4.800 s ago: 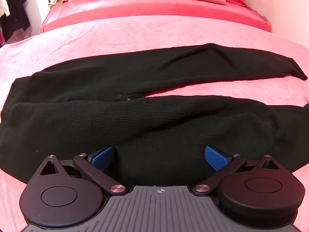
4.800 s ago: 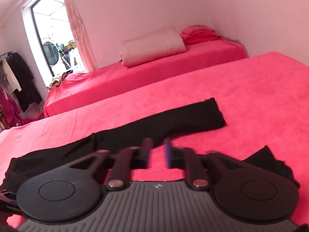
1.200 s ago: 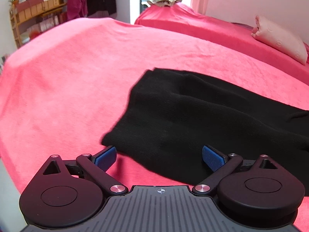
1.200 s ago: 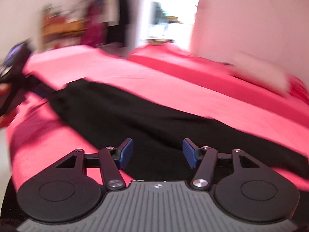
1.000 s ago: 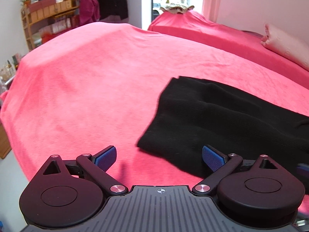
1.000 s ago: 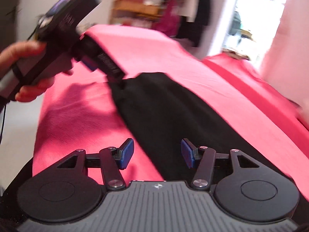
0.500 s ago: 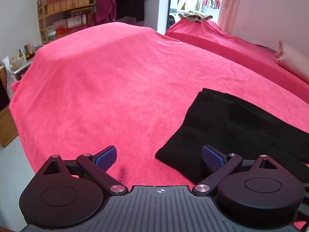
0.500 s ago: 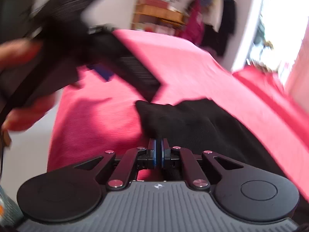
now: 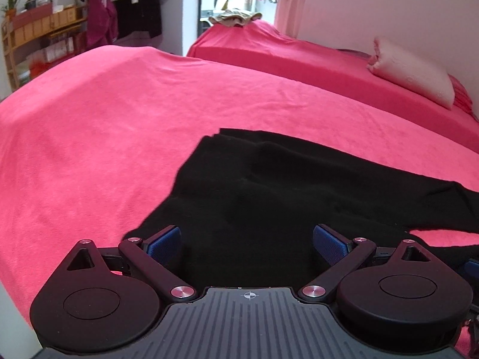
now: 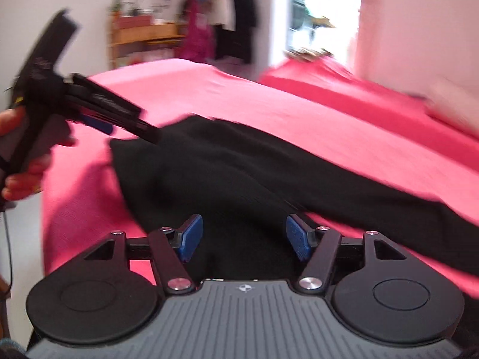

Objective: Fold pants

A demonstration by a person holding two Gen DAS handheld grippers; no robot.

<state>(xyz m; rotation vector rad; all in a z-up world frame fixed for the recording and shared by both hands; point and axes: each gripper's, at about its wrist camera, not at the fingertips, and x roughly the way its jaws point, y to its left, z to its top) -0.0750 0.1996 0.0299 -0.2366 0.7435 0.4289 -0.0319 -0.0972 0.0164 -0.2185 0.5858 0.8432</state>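
Two grippers are at the waist end of the black pants (image 9: 269, 197), which lie on the red bedspread (image 9: 89, 137) with the legs trailing off to the right. The left gripper (image 9: 247, 243) has its blue pads spread wide with black cloth between and under them, nothing pinched. The right gripper (image 10: 244, 237) also has its fingers apart over the fabric.

The likely fault is a shallow bite: if either closes on only the top layer, the lower leg would stay behind and the fold would come out skewed. Uneven lifting between the two could also drag the waist crooked.

The right wrist view is smeared with motion, so fabric edges there are hard to read. Black on black hides how the layers stack, and whether the pads touch the cloth cannot be told. The leg ends are cut off at the right edge
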